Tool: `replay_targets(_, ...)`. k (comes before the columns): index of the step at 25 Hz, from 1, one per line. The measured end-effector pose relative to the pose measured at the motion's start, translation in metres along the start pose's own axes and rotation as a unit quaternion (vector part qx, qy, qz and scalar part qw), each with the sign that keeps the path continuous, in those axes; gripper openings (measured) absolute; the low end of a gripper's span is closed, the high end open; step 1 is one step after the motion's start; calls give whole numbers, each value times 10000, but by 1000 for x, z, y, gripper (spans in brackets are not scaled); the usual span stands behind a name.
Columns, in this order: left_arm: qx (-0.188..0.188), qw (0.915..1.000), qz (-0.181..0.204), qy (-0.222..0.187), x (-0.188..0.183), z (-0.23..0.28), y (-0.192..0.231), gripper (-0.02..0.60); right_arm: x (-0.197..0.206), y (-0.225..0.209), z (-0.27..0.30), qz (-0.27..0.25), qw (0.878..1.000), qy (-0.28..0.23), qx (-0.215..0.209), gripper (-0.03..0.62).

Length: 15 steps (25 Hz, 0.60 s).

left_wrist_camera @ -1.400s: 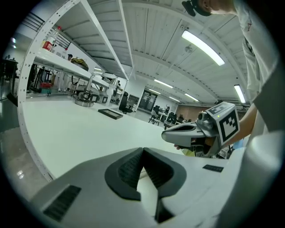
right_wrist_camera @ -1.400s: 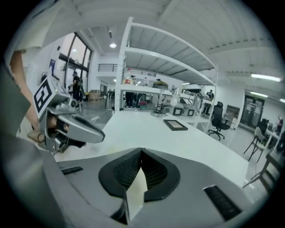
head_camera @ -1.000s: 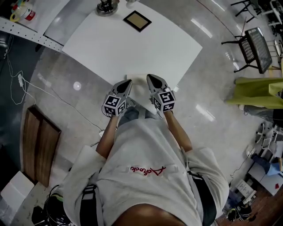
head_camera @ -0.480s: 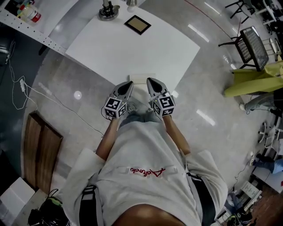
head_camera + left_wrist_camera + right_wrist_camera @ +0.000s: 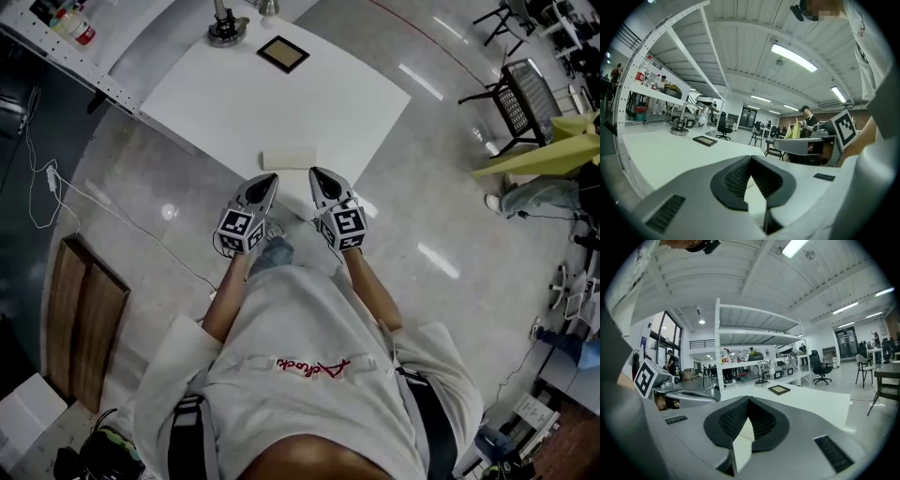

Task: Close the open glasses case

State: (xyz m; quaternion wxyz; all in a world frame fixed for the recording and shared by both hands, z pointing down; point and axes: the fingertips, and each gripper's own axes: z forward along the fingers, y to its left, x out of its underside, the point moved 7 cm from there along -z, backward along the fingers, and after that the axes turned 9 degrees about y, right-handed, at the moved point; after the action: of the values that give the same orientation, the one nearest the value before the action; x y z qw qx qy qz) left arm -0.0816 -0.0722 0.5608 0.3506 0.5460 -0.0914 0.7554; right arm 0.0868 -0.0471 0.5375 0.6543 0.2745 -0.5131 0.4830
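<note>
The glasses case [image 5: 289, 157] is a pale, flat oblong lying near the front edge of the white table [image 5: 234, 103]; its lid looks down. Both grippers hover side by side just short of it, in front of the person's chest. My left gripper [image 5: 268, 178] is shut, its dark pads meeting at the tip with nothing between them [image 5: 750, 159]. My right gripper [image 5: 315, 173] is likewise shut and empty [image 5: 748, 400]. Neither touches the case. Each gripper view looks level across the table top, and the case itself does not show there.
A small dark picture frame [image 5: 283, 53] lies at the table's far side, beside a round metal stand [image 5: 227, 28]. A white shelf rack [image 5: 66, 56] runs along the left. A black chair [image 5: 520, 103] stands on the shiny floor to the right.
Both grippers have drawn back from the case toward the person and lifted. The case, earlier partly covered by their tips, now lies in full view on the table.
</note>
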Motion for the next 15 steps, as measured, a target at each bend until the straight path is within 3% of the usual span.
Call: replay_targets(15,-215,9995,41,-240,20,-40,-67,25,23,24,-69,-149,9998,26,-92,-2)
